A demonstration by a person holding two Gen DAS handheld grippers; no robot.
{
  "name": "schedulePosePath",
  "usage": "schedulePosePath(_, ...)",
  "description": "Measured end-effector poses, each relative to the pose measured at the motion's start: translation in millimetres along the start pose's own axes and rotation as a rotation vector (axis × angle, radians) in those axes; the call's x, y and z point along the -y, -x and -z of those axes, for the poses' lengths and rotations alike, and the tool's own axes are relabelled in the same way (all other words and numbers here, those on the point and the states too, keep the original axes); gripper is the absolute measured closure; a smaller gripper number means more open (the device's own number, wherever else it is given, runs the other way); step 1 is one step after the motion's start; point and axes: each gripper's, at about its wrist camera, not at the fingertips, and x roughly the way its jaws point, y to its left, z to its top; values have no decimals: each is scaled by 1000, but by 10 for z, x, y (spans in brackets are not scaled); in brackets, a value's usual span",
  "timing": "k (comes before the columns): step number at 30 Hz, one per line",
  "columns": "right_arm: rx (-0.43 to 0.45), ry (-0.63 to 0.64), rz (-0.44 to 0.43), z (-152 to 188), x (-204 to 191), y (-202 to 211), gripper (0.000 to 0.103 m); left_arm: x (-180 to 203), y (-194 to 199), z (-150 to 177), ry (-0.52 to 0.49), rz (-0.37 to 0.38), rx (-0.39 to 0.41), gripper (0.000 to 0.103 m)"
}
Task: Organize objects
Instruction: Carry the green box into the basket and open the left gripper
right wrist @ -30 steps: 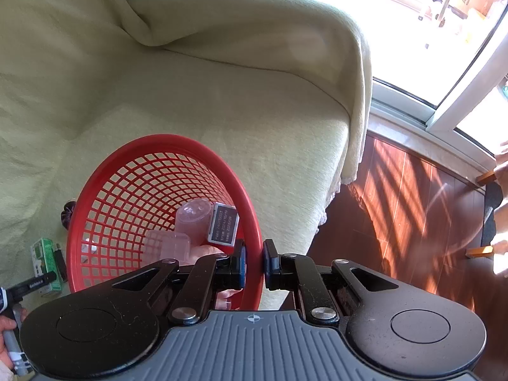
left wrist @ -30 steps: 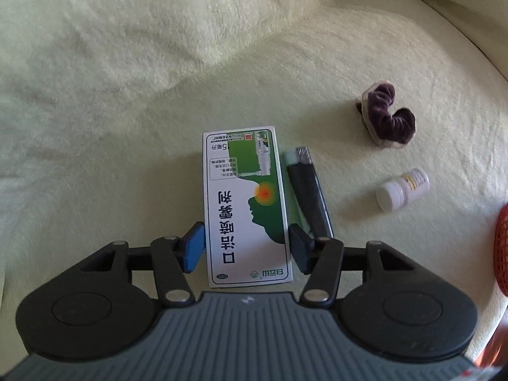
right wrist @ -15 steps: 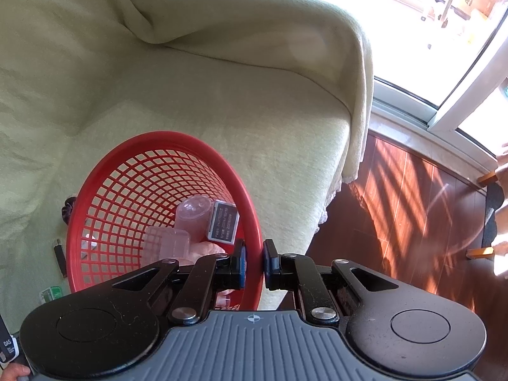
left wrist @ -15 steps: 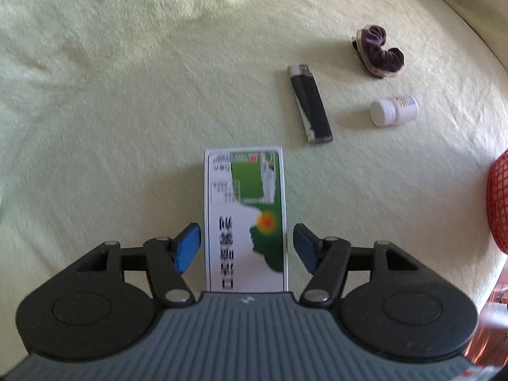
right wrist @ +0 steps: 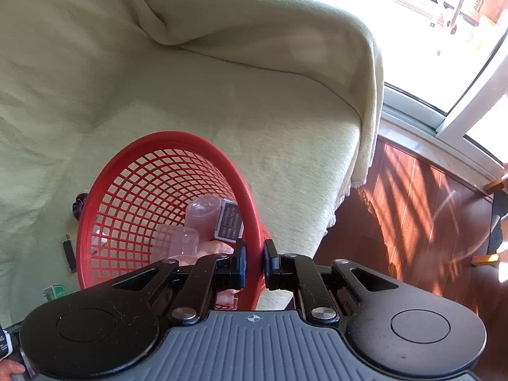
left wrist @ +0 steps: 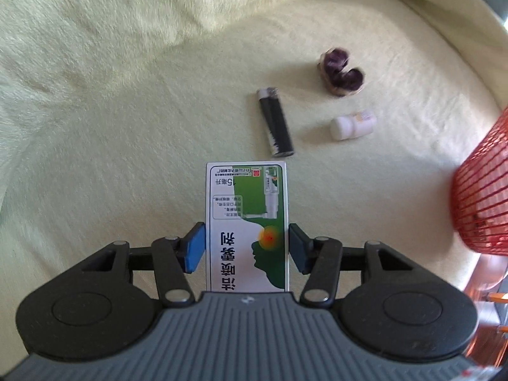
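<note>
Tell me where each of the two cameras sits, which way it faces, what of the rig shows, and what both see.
Left wrist: behind the left gripper, looking down at the blanket; its fingers clamp a green-and-white box.
Right wrist: behind the right gripper, facing along the couch toward the window; its fingers pinch the red basket rim.
Shared: basket, black lighter, box.

Loose on the blanket: one lighter (left wrist: 275, 120) at 12 o'clock, one scrunchie (left wrist: 341, 72) and one white bottle (left wrist: 351, 124) at 1 o'clock. One green-and-white box (left wrist: 247, 227) is present. One red basket (right wrist: 104, 197) holds two translucent containers (right wrist: 203, 214) and one dark pack (right wrist: 229, 224).
</note>
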Motion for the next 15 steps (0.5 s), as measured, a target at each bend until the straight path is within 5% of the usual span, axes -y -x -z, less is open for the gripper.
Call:
schedulePosePath(5,4,8,-19,20,-24,10,95,154,422,-68,48,64,47,53)
schedulePosePath(15,-7,52,-39,48,-57,-5,95,843,1093,-325,-50,205,132,53)
